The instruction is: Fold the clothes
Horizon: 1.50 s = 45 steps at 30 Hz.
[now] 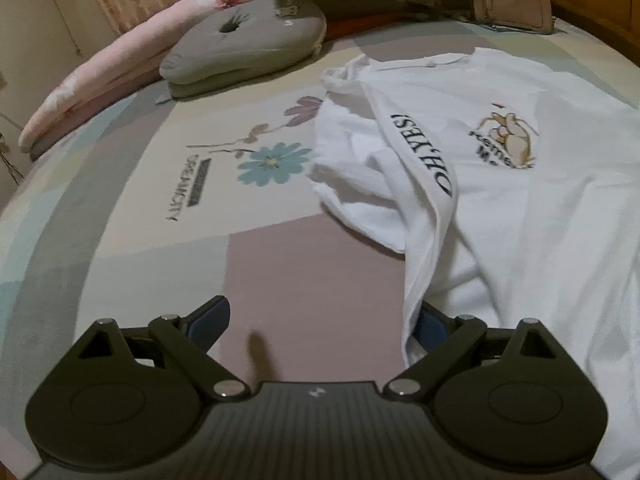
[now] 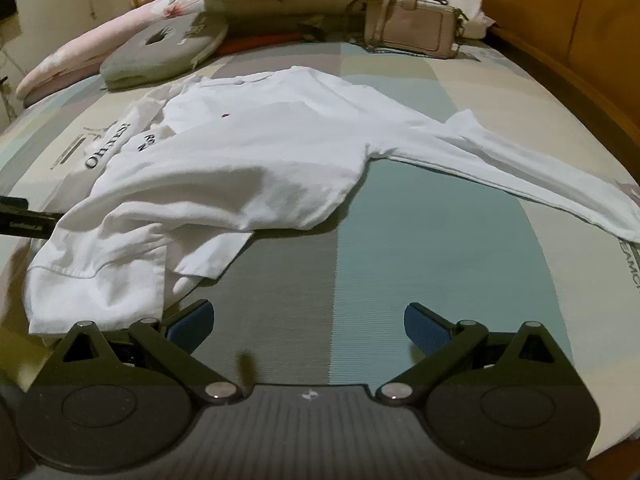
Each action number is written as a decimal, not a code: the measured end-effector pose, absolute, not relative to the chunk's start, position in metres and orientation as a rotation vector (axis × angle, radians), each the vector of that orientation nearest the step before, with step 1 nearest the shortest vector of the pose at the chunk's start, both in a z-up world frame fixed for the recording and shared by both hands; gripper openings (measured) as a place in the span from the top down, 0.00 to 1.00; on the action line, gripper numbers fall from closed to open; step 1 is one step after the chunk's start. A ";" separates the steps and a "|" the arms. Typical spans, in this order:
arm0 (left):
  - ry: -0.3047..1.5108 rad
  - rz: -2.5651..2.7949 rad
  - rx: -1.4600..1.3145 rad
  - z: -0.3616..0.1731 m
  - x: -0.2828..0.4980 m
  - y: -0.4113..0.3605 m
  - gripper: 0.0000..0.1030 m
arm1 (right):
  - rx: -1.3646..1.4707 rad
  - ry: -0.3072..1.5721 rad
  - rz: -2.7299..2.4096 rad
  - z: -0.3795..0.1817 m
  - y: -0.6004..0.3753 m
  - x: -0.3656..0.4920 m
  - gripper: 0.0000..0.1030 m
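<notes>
Both tongs gape wide, holding nothing. The left tongs sit at the hem of the white shirt, cloth draped over one finger. The right tongs hover over bare bed; the shirt lies spread ahead, one sleeve stretched out.

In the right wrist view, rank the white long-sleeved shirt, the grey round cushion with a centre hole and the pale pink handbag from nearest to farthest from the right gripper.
From the right gripper:
1. White long-sleeved shirt, hem by the left finger.
2. Grey round cushion with a centre hole, far left.
3. Pale pink handbag, far right, at the head of the bed.
</notes>
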<state>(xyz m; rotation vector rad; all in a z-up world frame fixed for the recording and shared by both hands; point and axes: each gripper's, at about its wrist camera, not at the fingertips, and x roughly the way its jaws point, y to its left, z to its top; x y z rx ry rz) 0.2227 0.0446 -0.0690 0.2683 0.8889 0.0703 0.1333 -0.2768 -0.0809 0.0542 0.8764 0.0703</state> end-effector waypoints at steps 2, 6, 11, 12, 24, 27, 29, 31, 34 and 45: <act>0.874 0.091 0.299 -0.067 0.225 0.047 0.08 | 0.046 0.872 0.065 -0.080 -0.276 0.132 0.00; 0.851 0.130 0.348 -0.061 0.230 0.056 0.08 | 0.040 0.868 0.058 -0.079 -0.278 0.132 0.00; 0.837 0.226 0.403 -0.058 0.239 0.080 0.08 | 0.045 0.871 0.052 -0.080 -0.280 0.134 0.00; 0.836 0.250 0.415 -0.058 0.241 0.087 0.08 | 0.045 0.872 0.051 -0.081 -0.281 0.134 0.00; 0.883 0.412 0.443 -0.059 0.288 0.165 0.09 | 0.028 0.888 0.037 -0.083 -0.277 0.139 0.00; 0.909 0.446 0.432 -0.061 0.308 0.188 0.09 | 0.015 0.892 0.030 -0.084 -0.274 0.142 0.00; 0.909 0.488 0.473 -0.063 0.319 0.201 0.09 | 0.007 0.897 0.020 -0.084 -0.273 0.144 0.00; 0.915 0.521 0.477 -0.064 0.328 0.215 0.09 | 0.001 0.900 0.010 -0.085 -0.273 0.146 0.00; 0.930 0.486 0.444 -0.062 0.334 0.221 0.09 | -0.016 0.910 -0.006 -0.086 -0.271 0.149 0.00; 0.954 0.323 0.311 -0.045 0.333 0.230 0.10 | -0.067 0.893 0.018 -0.076 -0.254 0.149 0.00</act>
